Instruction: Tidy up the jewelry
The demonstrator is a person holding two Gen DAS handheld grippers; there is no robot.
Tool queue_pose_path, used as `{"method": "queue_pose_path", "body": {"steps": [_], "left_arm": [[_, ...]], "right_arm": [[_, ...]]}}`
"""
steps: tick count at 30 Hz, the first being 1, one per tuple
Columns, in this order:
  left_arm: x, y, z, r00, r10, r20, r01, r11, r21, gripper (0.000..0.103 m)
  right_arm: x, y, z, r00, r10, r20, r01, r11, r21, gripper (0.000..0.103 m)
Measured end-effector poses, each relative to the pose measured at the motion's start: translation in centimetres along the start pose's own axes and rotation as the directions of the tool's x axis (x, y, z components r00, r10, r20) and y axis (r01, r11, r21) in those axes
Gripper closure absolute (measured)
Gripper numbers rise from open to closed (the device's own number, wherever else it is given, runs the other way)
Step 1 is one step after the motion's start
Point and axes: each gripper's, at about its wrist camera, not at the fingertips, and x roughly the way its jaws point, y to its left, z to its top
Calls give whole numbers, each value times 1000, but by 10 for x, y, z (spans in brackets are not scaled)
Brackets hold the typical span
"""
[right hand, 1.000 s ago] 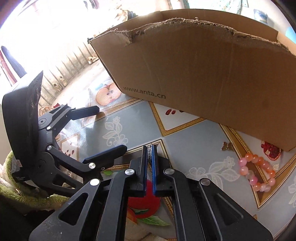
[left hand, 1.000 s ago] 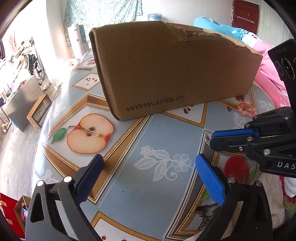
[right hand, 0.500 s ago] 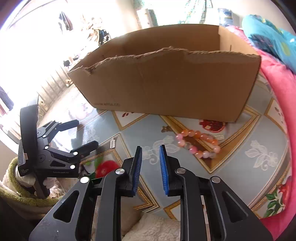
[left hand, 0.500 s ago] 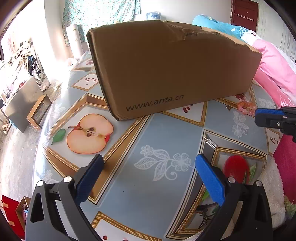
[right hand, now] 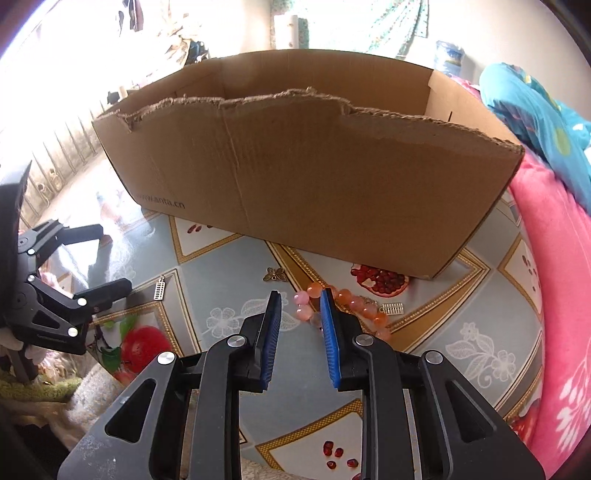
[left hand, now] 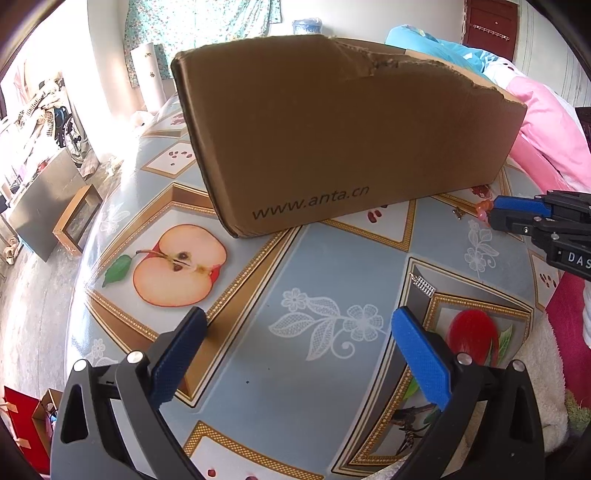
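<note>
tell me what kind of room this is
Probably a bedroom at home: pink and blue bedding beside a round table with a fruit-print oilcloth, floral curtain behind, and a brown cardboard box.

Both wrist views look low across the table (left hand: pixel 314 273) toward the cardboard box (right hand: pixel 314 177), sharing it.

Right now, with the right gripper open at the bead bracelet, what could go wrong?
1. The right gripper is open and frames only a few beads of the bracelet; closing might pinch one round bead, which may slip out.
2. A silver charm lies against the bracelet and could be dragged along.
3. The box has a tall, torn front wall; a dangling bracelet may snag there.
</note>
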Motion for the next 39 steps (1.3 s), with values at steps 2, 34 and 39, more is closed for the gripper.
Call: {"method": "queue_pose_path", "body": {"steps": [2, 34, 39], "left_arm": [[1, 0, 1, 1000, -2, -1, 2, 1000, 2, 4], [-42, -7, -28, 993, -33, 111, 33, 999, 6, 4], [-44, -22, -25, 988, -77, 132, 70, 996, 58, 5]], "right_arm": [[6, 2, 0, 999, -27, -19, 27, 999, -23, 84], [18, 78, 77, 921, 384, 61, -387, 922, 30, 91], [8, 45, 56, 928, 361, 93, -370, 924, 102, 82]]}}
